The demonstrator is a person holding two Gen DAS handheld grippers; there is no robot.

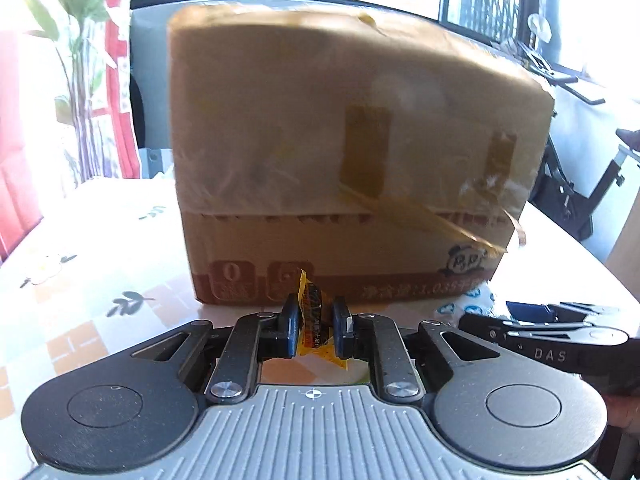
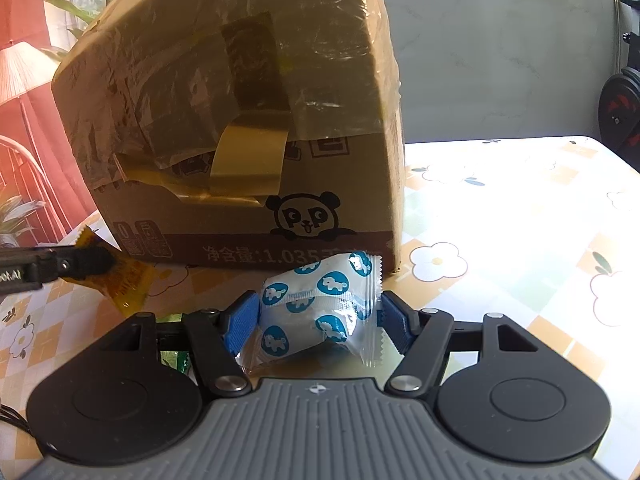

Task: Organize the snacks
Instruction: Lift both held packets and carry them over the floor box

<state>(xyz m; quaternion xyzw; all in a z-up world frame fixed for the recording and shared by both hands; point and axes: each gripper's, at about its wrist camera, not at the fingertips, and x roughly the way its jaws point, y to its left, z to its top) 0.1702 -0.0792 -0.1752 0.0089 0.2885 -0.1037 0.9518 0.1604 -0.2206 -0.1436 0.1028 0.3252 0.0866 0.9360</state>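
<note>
A taped brown cardboard box (image 1: pixel 344 152) with a panda logo stands on the table straight ahead; it also shows in the right wrist view (image 2: pixel 240 120). My left gripper (image 1: pixel 316 320) is shut on a small yellow-orange snack packet (image 1: pixel 314 312), held on edge in front of the box. That packet and the left gripper's fingers (image 2: pixel 76 260) show at the left of the right wrist view. My right gripper (image 2: pixel 320 316) is shut on a white snack packet with blue horse prints (image 2: pixel 316 304), close to the box's lower front. The right gripper also shows at the right of the left wrist view (image 1: pixel 528 312).
The table has a floral checked cloth (image 2: pixel 500 240). A green wrapper (image 2: pixel 174 360) lies under the right gripper. Exercise equipment (image 1: pixel 580 192) stands beyond the right table edge. A grey chair back (image 2: pixel 500 60) is behind the table. A plant (image 1: pixel 76 60) stands at the left.
</note>
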